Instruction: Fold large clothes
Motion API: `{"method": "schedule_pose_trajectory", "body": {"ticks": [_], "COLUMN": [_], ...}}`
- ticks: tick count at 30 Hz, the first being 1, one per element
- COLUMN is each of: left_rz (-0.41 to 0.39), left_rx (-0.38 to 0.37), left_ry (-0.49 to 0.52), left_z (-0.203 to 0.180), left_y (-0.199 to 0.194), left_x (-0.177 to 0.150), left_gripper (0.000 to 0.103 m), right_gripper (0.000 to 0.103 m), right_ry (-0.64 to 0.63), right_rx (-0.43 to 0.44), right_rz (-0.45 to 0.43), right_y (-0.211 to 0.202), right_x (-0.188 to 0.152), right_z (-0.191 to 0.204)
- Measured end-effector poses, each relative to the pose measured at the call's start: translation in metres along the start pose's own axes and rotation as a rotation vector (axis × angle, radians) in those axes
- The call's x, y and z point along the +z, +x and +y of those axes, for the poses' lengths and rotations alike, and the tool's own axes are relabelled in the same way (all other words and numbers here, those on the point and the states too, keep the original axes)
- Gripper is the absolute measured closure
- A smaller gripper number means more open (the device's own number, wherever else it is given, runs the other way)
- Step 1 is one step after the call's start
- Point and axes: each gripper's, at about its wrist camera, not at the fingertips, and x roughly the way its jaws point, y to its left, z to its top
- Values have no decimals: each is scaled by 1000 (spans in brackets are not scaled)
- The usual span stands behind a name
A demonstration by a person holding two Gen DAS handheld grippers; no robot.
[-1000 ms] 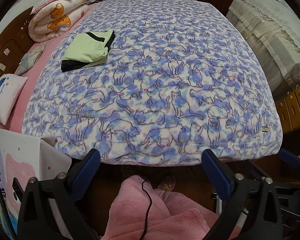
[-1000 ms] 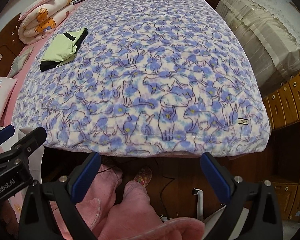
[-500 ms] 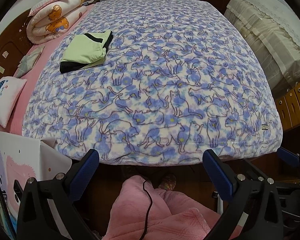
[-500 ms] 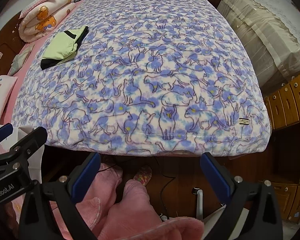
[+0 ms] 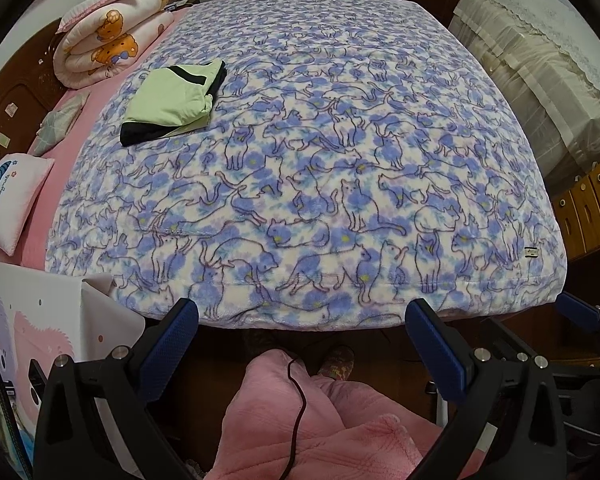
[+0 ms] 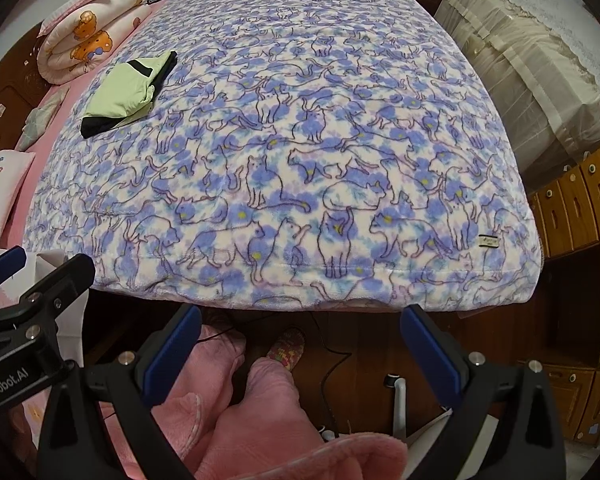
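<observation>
Item count, both wrist views combined:

- Cat-print blanket point(image 5: 320, 152): one, spread over the bed.
- Folded green-and-black garment point(image 5: 172, 102): one, lying on the blanket.
- Rolled bear-print quilt point(image 5: 108, 36): one.
- Small pillows: two, one white with a blue emblem point(image 5: 10, 196) and one grey patterned point(image 5: 60, 122).
- Grippers: two, left gripper point(image 5: 300, 344) and right gripper point(image 6: 300, 344) (each with two blue-padded fingers, four pads in total).
- Patterned slippers: one visible point(image 6: 286, 348).
- Covered furniture unit point(image 5: 540, 68): one.
</observation>
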Motion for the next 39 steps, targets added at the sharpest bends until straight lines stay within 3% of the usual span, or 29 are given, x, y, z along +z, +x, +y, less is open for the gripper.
{"method": "schedule_pose_trajectory", "body": {"ticks": [39], "left_rz": [-3], "left_rx": [2], "left_ry": [16], "left_z": [5], "left_y": [-3], "left_x": [-3], "left_gripper": [1], "right_gripper": [3], "right_ry": [-11], "right_rx": [3], "right_rz": [2], "right_y": [3], "right_x": [-4], "right_z": [7]}}
